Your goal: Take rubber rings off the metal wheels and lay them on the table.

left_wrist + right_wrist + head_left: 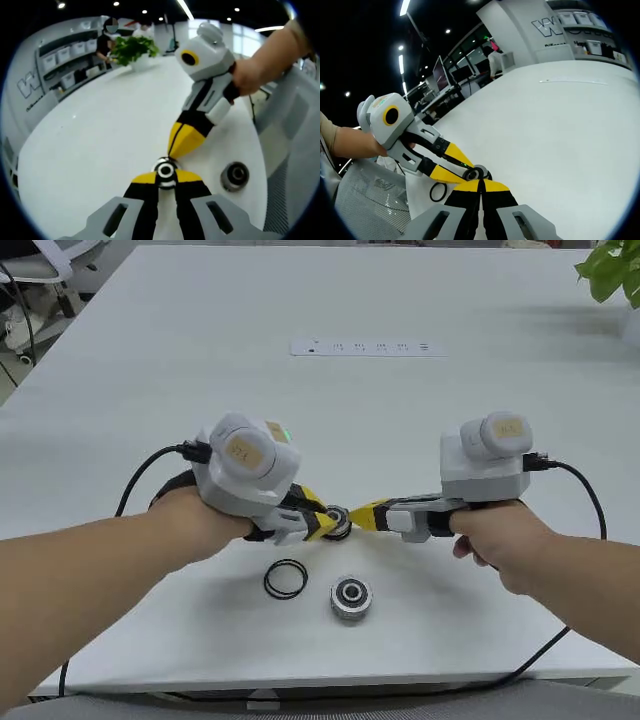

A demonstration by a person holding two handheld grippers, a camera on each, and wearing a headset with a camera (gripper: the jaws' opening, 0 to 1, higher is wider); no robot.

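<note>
A small metal wheel (338,523) hangs above the table, with my left gripper (328,526) shut on it. In the left gripper view the wheel (165,170) sits between my yellow tips, its dark rubber ring around the rim. My right gripper (359,517) meets it from the right, jaws pinched together on the ring's edge; in the right gripper view its tips (481,183) touch the wheel (474,173). Loose black rubber rings (286,579) lie on the table below, beside a second metal wheel (351,598).
The white table (200,370) stretches far ahead, with a flat power strip (367,347) across its middle and a green plant (612,270) at the far right corner. The table's front edge runs just below the loose wheel. Cables trail from both grippers.
</note>
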